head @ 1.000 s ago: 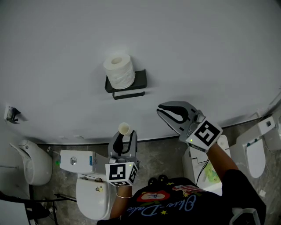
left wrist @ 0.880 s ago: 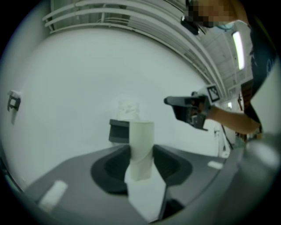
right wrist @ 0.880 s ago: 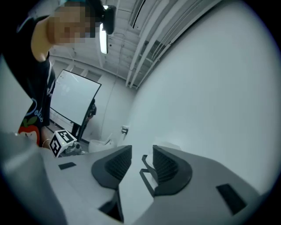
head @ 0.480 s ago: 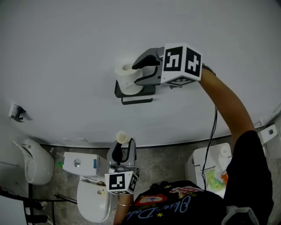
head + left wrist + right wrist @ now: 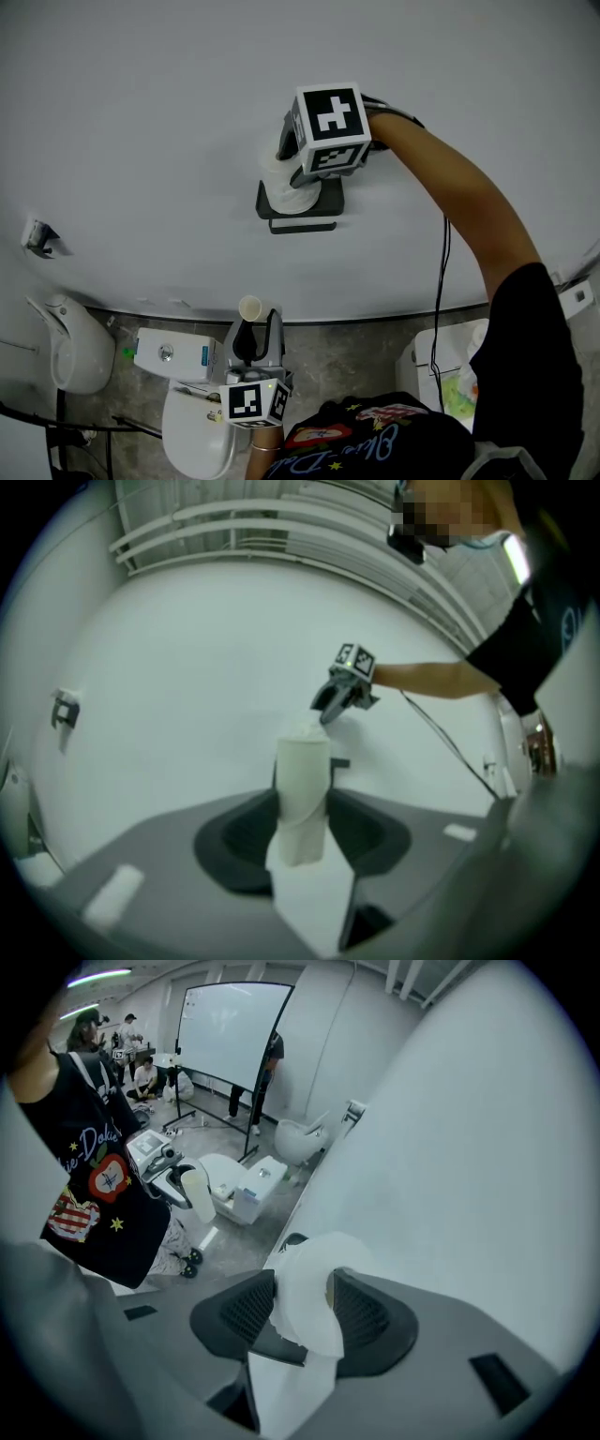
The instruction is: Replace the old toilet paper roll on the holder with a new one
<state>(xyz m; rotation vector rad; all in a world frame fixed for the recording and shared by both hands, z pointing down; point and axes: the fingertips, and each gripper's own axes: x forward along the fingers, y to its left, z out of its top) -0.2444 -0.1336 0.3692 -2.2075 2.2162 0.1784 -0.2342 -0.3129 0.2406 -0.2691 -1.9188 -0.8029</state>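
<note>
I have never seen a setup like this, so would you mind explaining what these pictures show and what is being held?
No robot here: a person holds a two-jaw gripper in each hand. One picture comes from a camera on the person's head, looking down a washroom wall; the other two come from cameras riding on the grippers. The left gripper is closed on an empty cardboard tube. The right gripper is up at the black wall holder, where a full toilet paper roll stands; its jaws have just been opening and sit either side of the roll, seemingly not gripping it yet.
</note>
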